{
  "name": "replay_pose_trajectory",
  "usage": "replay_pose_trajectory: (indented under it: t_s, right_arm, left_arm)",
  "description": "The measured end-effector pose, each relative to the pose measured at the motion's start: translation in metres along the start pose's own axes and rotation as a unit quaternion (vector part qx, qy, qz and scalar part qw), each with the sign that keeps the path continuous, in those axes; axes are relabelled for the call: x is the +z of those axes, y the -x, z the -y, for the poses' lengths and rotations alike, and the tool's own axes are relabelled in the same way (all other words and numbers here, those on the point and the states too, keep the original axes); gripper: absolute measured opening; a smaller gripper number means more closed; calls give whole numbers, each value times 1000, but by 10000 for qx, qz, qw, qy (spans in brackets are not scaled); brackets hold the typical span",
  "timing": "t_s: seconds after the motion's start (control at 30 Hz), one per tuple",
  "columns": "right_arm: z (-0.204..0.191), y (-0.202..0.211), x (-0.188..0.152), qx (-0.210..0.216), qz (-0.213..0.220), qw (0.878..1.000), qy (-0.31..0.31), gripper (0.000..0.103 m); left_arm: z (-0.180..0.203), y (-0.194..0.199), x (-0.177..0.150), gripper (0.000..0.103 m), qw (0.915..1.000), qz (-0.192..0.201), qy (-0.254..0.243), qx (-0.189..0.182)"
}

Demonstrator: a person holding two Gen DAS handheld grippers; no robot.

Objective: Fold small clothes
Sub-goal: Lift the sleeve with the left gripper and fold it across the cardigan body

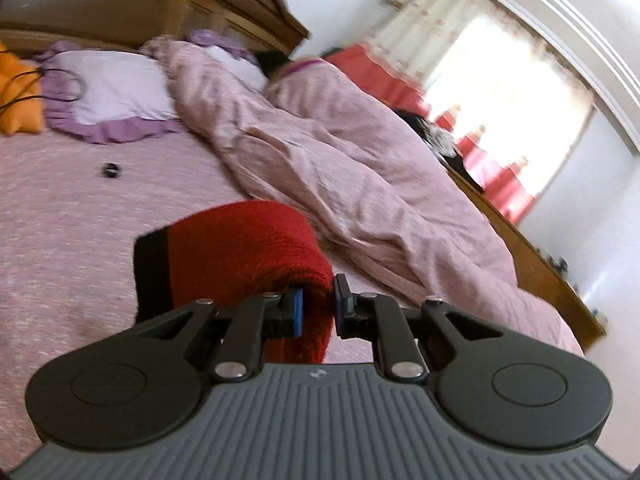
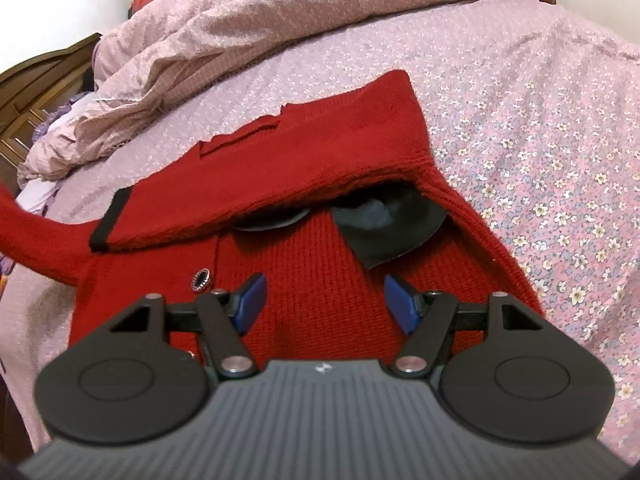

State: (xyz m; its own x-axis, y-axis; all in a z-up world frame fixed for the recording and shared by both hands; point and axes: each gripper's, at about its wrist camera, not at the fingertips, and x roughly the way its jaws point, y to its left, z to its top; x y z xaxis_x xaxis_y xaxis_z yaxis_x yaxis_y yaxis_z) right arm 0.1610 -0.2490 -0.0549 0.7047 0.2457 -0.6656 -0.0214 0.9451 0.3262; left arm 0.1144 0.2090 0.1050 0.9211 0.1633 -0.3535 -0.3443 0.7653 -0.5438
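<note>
A small red knit cardigan point(image 2: 320, 264) with black trim, a dark collar and a round button point(image 2: 200, 281) lies on the flowered bed sheet point(image 2: 540, 160). One sleeve is folded across its chest. My right gripper point(image 2: 325, 300) is open, hovering low over the cardigan's body, holding nothing. My left gripper point(image 1: 318, 304) is shut on the cardigan's other red sleeve point(image 1: 248, 248), which has a black cuff, and holds it lifted above the bed. That sleeve shows at the far left of the right wrist view point(image 2: 36, 236).
A crumpled pink duvet point(image 1: 320, 152) is heaped along the bed's far side. A lilac pillow point(image 1: 112, 92) and an orange cushion point(image 1: 18, 96) lie by the wooden headboard point(image 1: 192, 4). A small black object point(image 1: 110, 170) sits on the sheet. A bright curtained window point(image 1: 500, 92) is beyond.
</note>
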Motion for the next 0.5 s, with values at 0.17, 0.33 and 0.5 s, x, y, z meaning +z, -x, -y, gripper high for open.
replay_pose_trajectory:
  t_s: [0.17,0.33,0.5]
  right_arm:
    - [6,7,1,12,92,10000,-17,68]
    - [13,11,0,-4,141,9999,-29,68]
    - [21,12,-1,-18,170,9998,-68,68]
  left_arm:
    - [40,-14,-23,17,9986,-309,-326,-286]
    - [71,-31,-57,17,9949,-667,-585,-474]
    - [92,-49,-95,17,9896,-1064,-756,-597]
